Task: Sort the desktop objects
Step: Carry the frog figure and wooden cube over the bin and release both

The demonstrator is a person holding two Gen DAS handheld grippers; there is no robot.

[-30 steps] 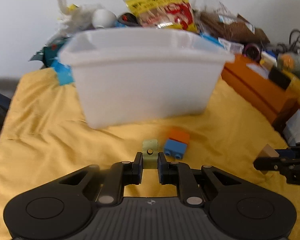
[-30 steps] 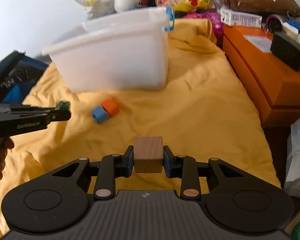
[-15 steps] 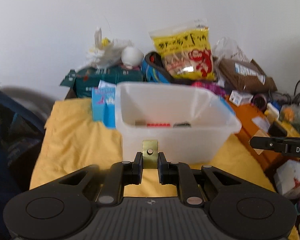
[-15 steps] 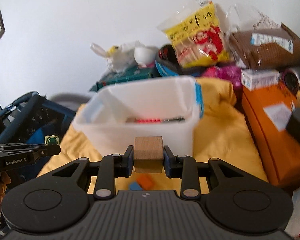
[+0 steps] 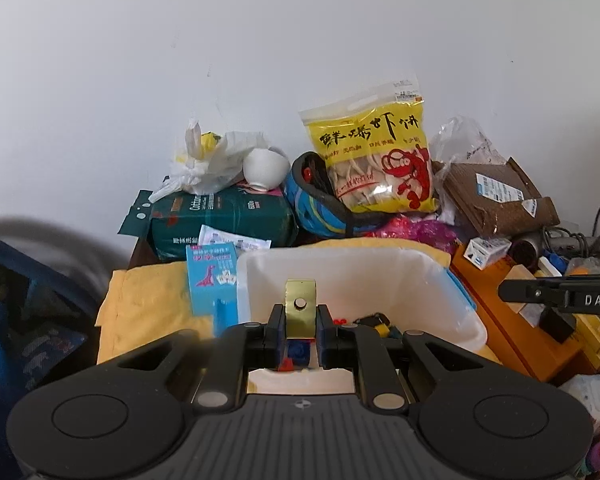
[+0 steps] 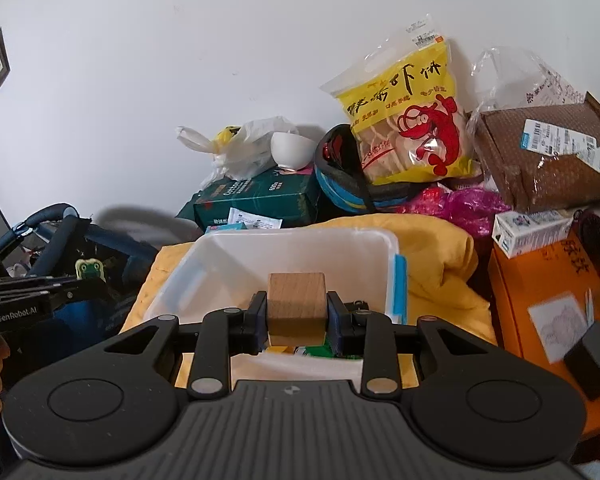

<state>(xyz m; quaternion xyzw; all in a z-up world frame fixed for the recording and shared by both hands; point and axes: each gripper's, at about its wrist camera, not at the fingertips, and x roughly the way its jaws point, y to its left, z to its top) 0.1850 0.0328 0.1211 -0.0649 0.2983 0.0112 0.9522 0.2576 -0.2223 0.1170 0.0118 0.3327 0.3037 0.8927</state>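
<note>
White bin's [image 5: 452, 280] contents partly hidden, perhaps bricks

left gripper [image 5: 300, 328] clamped on a flat yellow-green piece [image 5: 300, 314].
it hangs over the white bin [image 5: 440, 280] on the yellow cloth [image 5: 148, 304].

The white bin [image 5: 452, 280] has most of its contents blocked by the left gripper [image 5: 300, 330], so only bits of red, blue and black poke out. In the right view the wooden block [image 6: 297, 308] hides the bin floor too. The orange box [image 6: 540, 320] looks smeared and is cut off at the frame edge.
</note>
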